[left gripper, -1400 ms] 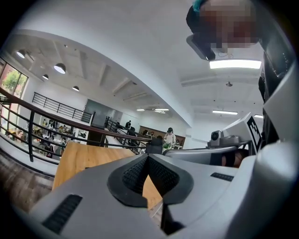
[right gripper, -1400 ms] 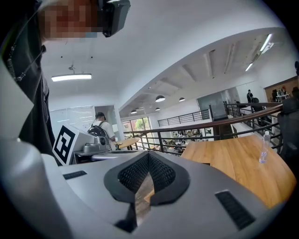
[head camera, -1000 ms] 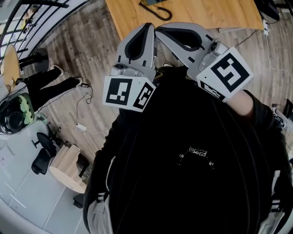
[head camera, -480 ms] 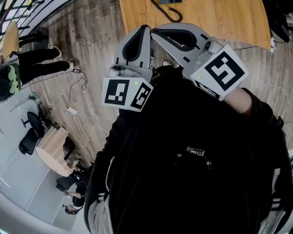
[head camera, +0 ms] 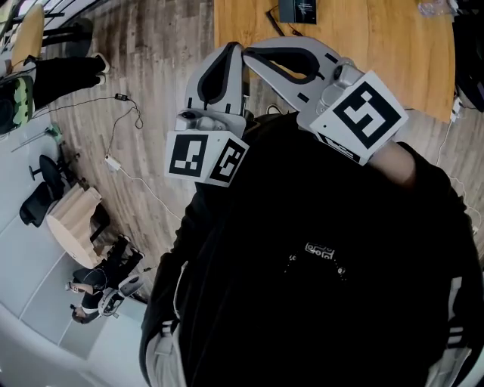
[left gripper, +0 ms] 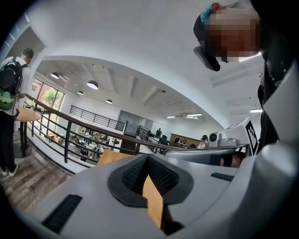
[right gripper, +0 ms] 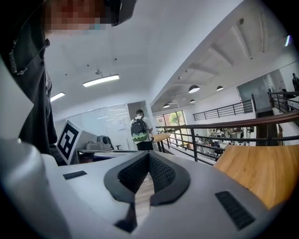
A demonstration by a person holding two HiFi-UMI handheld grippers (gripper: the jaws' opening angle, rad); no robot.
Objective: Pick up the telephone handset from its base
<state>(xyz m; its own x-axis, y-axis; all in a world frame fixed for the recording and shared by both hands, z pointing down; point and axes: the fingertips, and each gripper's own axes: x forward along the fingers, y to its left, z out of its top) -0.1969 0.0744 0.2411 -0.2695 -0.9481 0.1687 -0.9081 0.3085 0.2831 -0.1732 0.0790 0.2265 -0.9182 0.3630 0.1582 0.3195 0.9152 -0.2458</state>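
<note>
While left gripper & right gripper sit closed & empty mid-frame, prob. the telephone lies on the table at top edge, so reach fwd & open jaws early.

The head camera looks steeply down over the person's dark torso, the worktop at its top edge. Cameras riding close behind the left tool and right tool face nearly level across that worktop; both catch its wood and the railing beyond it.
</note>
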